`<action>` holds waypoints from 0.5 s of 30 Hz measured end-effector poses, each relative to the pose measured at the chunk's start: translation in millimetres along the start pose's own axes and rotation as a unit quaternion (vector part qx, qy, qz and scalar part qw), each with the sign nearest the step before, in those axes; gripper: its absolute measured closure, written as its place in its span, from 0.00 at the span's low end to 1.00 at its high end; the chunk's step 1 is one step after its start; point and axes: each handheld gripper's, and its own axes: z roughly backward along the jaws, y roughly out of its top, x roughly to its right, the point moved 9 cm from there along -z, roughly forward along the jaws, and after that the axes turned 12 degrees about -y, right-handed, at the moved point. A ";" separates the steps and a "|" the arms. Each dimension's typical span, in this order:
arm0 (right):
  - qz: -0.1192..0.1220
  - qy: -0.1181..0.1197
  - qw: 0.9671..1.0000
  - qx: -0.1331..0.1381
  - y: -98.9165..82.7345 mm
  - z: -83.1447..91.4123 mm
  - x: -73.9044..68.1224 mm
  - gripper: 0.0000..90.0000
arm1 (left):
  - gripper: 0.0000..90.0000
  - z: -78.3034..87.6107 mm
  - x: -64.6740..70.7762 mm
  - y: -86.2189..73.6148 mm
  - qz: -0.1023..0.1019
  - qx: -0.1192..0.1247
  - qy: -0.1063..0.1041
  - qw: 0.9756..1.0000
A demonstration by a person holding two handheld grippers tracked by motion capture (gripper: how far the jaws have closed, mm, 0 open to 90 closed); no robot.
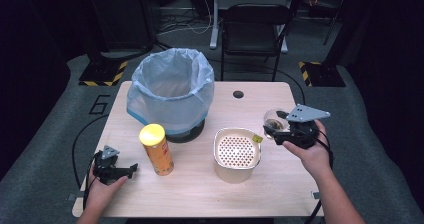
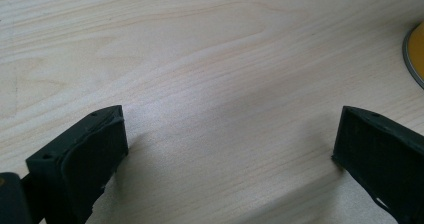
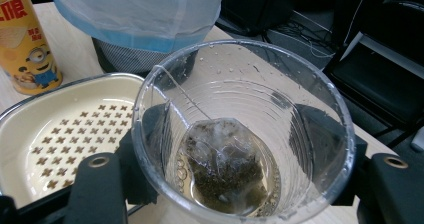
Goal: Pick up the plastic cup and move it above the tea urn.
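My right gripper (image 1: 276,129) is shut on a clear plastic cup (image 1: 273,119), held tilted above the table's right side. In the right gripper view the jaws of that gripper (image 3: 235,156) press on both sides of the cup (image 3: 240,79). A wet tea bag (image 3: 225,159) lies in a little brown liquid at the bottom, and its yellow tag (image 1: 257,139) hangs over the rim. Just left of the cup stands a cream strainer bowl (image 1: 220,134) with a perforated insert. My left gripper (image 1: 132,170) rests on the table at the front left, open (image 2: 225,149), nothing between its jaws.
A yellow-lidded chips can (image 1: 156,150) stands upright between my left gripper and the strainer bowl (image 3: 55,129). Behind it is a waste bin lined with a pale blue bag (image 1: 170,91). A black chair (image 1: 255,24) stands beyond the wooden table (image 1: 200,194).
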 end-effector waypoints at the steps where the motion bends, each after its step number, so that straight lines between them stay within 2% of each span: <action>1: 0.004 0.001 1.000 0.002 0.9 -2.2 -0.1 0.37 | 0.01 0.0 0.0 0.0 0.000 0.000 0.000 1.000; 8: 0.027 0.002 1.000 0.012 6.4 -19.1 -3.2 0.37 | 0.01 0.3 0.5 -0.6 0.001 -0.003 -0.001 1.000; 12: 0.056 -0.002 0.998 0.021 9.3 -25.0 -5.5 0.38 | 0.01 0.3 0.6 -0.6 0.002 -0.004 -0.002 1.000; 15: 0.063 0.001 0.998 0.029 13.7 -27.8 -8.3 0.38 | 0.01 0.2 0.6 -0.6 0.002 -0.003 -0.002 1.000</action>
